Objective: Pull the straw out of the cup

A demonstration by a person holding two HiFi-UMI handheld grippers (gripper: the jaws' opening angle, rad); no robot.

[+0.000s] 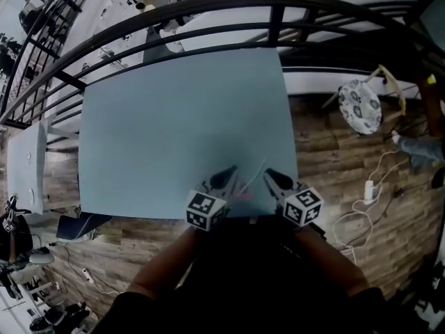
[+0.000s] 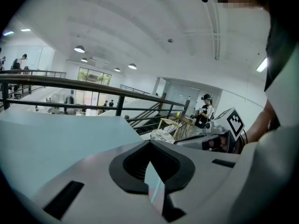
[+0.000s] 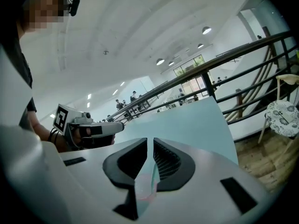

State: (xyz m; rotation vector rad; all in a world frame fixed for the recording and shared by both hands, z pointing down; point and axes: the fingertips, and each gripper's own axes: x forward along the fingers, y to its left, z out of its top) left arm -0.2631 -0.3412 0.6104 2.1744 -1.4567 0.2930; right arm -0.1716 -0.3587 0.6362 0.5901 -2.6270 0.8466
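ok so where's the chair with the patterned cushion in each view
Head view: chair right of the table, on the wood floor, upper right.
Left gripper view: small, just below centre, past the table's corner.
Right gripper view: far right edge, mid-height.
Shared landmark: the black railing behind the table, in all three.
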